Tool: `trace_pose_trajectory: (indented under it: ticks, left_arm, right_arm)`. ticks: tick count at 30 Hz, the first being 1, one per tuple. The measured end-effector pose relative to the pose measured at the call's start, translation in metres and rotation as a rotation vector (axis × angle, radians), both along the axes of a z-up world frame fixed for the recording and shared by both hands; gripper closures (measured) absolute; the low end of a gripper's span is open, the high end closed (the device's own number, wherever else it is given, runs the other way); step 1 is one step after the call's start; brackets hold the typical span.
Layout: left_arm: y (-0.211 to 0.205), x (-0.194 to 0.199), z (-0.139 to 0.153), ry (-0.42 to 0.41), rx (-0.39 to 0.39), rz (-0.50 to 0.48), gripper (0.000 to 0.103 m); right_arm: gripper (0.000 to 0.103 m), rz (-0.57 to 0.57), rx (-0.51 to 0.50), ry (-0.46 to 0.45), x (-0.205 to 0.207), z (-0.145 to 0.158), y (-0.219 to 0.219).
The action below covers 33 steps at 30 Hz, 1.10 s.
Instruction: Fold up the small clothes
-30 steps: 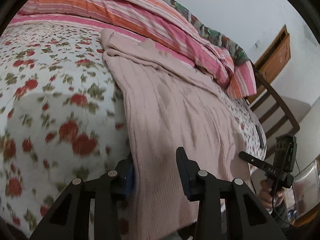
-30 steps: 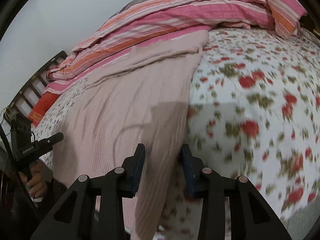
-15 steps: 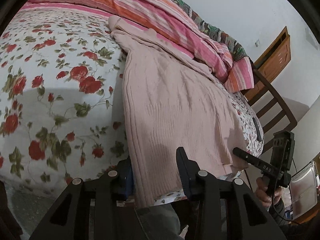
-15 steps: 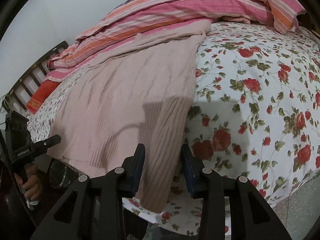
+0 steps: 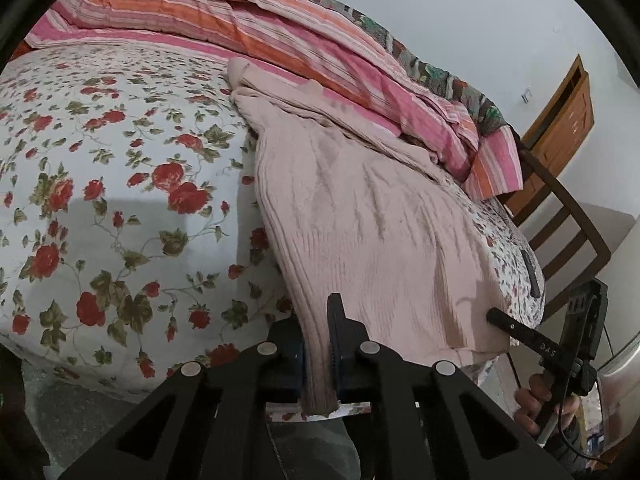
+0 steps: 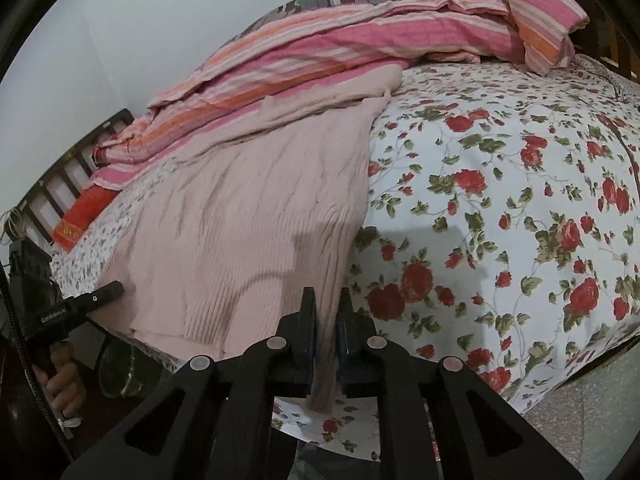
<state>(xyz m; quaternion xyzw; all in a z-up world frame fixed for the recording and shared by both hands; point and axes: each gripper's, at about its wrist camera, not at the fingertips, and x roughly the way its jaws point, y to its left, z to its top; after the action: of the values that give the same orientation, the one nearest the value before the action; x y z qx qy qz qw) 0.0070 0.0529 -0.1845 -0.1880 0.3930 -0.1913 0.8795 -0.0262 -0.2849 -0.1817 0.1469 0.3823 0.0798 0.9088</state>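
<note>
**Pink sweater gripped at both bottom corners**

A pale pink ribbed knit sweater (image 5: 360,220) is spread flat across a white bedsheet printed with red roses (image 5: 100,184). Its hem corners at the bed's near edge are clamped by the left gripper (image 5: 316,344) and the right gripper (image 6: 328,332). A pink-and-orange striped quilt (image 6: 360,36) is bunched behind

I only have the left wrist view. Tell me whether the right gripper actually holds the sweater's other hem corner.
Observer: Yes. In the right wrist view the right gripper is shut on the pink sweater, with the hem edge pinched between its fingers.
Operator: Report what lies beyond the sweater's far side.
Observer: A red-orange item lies by the dark slatted bed frame, apart from the sweater.
</note>
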Motion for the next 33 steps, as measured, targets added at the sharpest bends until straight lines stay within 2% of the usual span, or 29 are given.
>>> trace_pose_trajectory:
  ticks: [4, 6, 8, 9, 11, 13, 18, 25, 33]
  left_arm:
    - [0.003, 0.002, -0.005, 0.033, -0.024, 0.012, 0.093]
    - [0.002, 0.004, -0.007, 0.049, -0.033, 0.013, 0.093]
    - [0.002, 0.003, -0.007, 0.055, -0.046, 0.013, 0.093]
    - [0.004, 0.003, -0.007, 0.056, -0.050, 0.012, 0.095]
    - [0.009, 0.003, -0.006, 0.067, -0.066, 0.013, 0.096]
    - [0.019, 0.002, -0.002, 0.065, -0.101, 0.028, 0.096]
    - [0.044, -0.004, 0.010, 0.054, -0.197, 0.074, 0.097]
    - [0.042, -0.006, 0.030, 0.026, -0.170, 0.065, 0.097]
    - [0.042, 0.001, 0.057, -0.024, -0.206, 0.059, 0.097]
  right_arm:
    - [0.091, 0.011, 0.030, 0.050, 0.006, -0.006, 0.001]
    - [0.082, 0.022, 0.043, 0.077, 0.010, -0.011, 0.005]
    - [0.081, 0.026, 0.032, 0.068, 0.009, -0.011, 0.011]
    - [0.084, 0.034, 0.020, 0.070, 0.009, -0.011, 0.014]
    - [0.098, 0.055, 0.007, 0.061, 0.007, -0.008, 0.016]
    - [0.098, 0.027, 0.004, 0.021, 0.000, 0.001, 0.008]
    - [0.098, -0.004, 0.040, 0.003, -0.007, 0.016, -0.007]
    - [0.098, -0.009, 0.038, -0.037, -0.013, 0.041, -0.007]
    - [0.098, -0.024, 0.115, -0.074, -0.012, 0.064, -0.016]
